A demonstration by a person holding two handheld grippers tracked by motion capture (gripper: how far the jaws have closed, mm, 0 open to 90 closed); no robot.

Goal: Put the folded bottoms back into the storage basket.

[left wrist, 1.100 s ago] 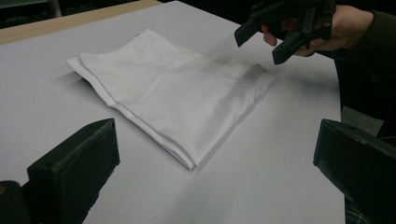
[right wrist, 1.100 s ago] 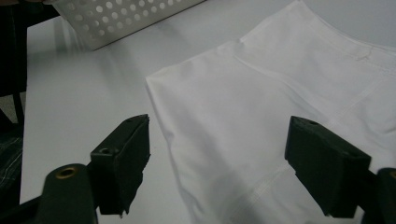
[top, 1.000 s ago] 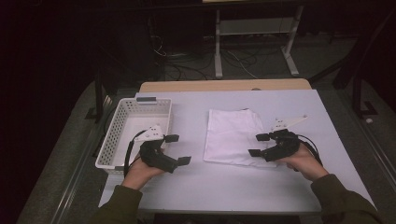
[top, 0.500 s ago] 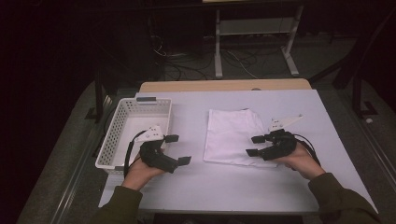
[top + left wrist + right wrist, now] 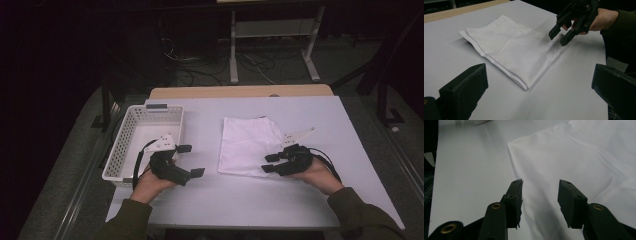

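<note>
A folded white cloth (image 5: pixel 245 142) lies flat in the middle of the white table (image 5: pixel 240 200). My right gripper (image 5: pixel 267 163) is open at the cloth's near right corner, and its jaws straddle the cloth's edge (image 5: pixel 574 152) with nothing between them (image 5: pixel 540 183). My left gripper (image 5: pixel 191 160) is held wide open to the left of the cloth, apart from it and pointing toward it. In the left gripper view its jaws (image 5: pixel 539 72) frame the cloth (image 5: pixel 509 50), with the right gripper (image 5: pixel 557 37) at the cloth's far corner.
A white plastic basket (image 5: pixel 117 150) sits at the table's left edge, just behind my left hand. Bare tabletop lies in front of the cloth and to the right of my right hand. Desk legs and cables (image 5: pixel 235 60) are on the floor beyond the table.
My right gripper has slid left and slightly nearer, onto the cloth's near right corner. The left gripper has barely moved.
</note>
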